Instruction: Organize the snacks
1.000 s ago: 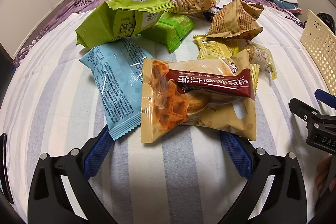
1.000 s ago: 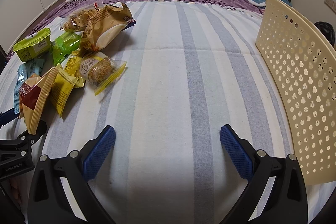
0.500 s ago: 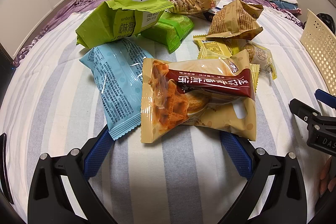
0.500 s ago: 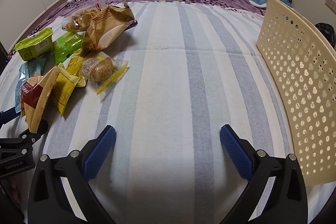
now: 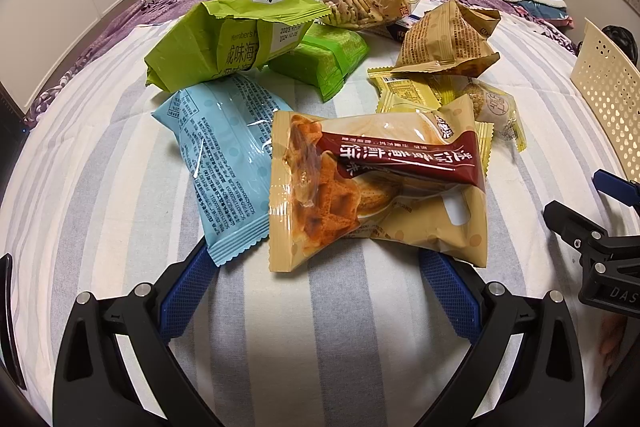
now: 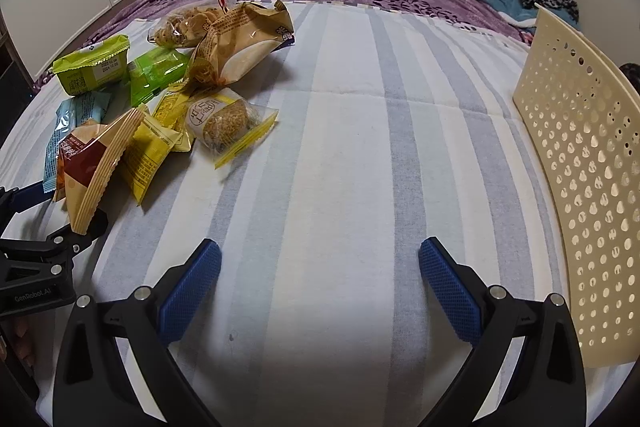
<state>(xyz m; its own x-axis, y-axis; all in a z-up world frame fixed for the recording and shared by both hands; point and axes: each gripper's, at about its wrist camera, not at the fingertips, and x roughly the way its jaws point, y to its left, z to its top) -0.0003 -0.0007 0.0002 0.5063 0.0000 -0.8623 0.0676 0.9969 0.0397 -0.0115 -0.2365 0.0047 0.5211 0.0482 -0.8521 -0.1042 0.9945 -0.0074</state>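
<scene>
Left gripper (image 5: 318, 281), jaws spread, sits low in the frame below the tan waffle packet (image 5: 376, 187); right gripper (image 6: 320, 277) gapes over the striped sheet (image 6: 360, 155); cream perforated basket (image 6: 584, 195) at right.

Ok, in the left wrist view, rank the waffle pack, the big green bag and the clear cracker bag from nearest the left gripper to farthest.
1. Waffle pack: just ahead of the left gripper, centre.
2. Big green bag: further back, left.
3. Clear cracker bag: at the back, centre-right.

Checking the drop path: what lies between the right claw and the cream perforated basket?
Only bare striped sheet; right wrist view shows the right claw open, basket to its right.
</scene>
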